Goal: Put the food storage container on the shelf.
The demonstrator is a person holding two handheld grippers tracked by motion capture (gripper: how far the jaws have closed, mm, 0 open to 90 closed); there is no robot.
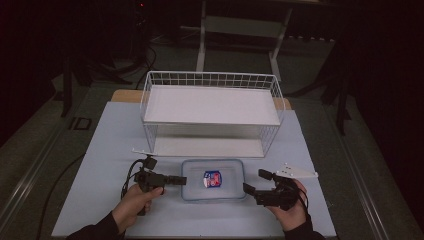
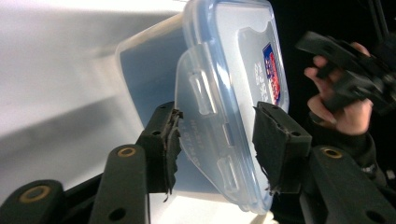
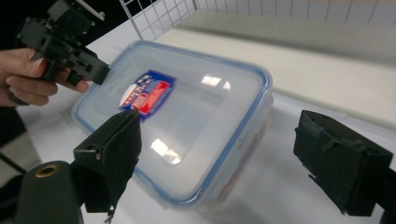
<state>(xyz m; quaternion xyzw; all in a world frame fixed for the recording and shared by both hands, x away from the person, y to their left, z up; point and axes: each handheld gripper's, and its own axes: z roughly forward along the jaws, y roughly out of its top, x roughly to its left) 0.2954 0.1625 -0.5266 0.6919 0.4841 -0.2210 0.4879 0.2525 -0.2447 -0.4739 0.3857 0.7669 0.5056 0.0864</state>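
1. Gripping the side latch flap point(image 2: 205, 121) of the clear lidded container point(image 1: 212, 180), the left tongs point(image 1: 181, 180) are clenched on it, mid-bench, near the wire basket point(image 1: 210, 112).
2. The right tongs point(image 1: 254, 184) gape, released, beside its right end; next, I'd guess, they must close on that latch.

I am working in a dim room; dark floor point(image 1: 30, 145) is surrounding my pale table point(image 1: 115, 150), a metal frame point(image 1: 240, 25) standing behind.

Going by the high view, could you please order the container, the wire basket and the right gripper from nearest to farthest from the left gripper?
1. Container: at the left gripper's tips.
2. Right gripper: across the container.
3. Wire basket: behind, at the table's back.
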